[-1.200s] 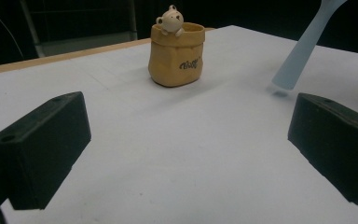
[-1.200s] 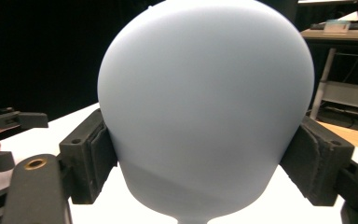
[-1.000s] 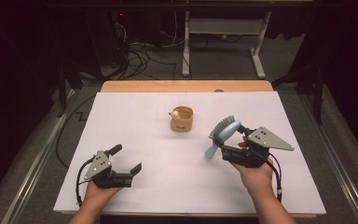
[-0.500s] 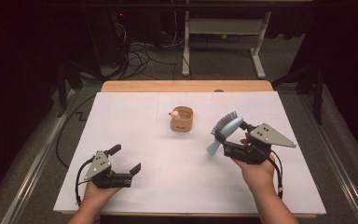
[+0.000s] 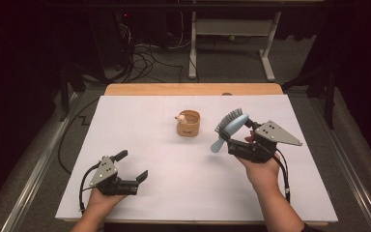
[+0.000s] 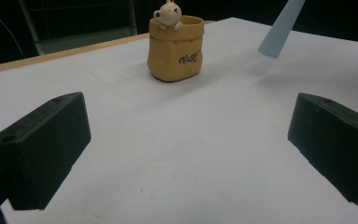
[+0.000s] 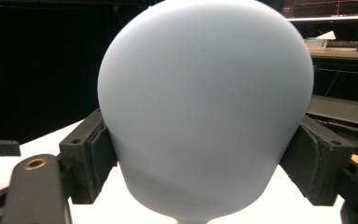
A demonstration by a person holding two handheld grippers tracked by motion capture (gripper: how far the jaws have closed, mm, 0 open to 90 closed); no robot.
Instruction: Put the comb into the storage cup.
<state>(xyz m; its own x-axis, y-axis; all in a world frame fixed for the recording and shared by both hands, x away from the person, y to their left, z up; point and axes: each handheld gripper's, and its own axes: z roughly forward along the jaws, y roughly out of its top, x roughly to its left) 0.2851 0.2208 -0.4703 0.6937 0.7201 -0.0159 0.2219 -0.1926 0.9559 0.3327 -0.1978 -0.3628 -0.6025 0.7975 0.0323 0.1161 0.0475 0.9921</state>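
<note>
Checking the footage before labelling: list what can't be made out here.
- Brush bristles: right gripper view, hidden behind its own blue back.
- Brush handle: left gripper view, cut off by the top edge.
- Pot contents: high view, too small; left gripper view, wall hides the inside.
- Pot lettering: blurred.

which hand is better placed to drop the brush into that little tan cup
Right. The right gripper already clamps the blue brush and hangs just right of the tan cup. The left gripper is open, holds nothing, and sits nearer the table's front edge.
</note>
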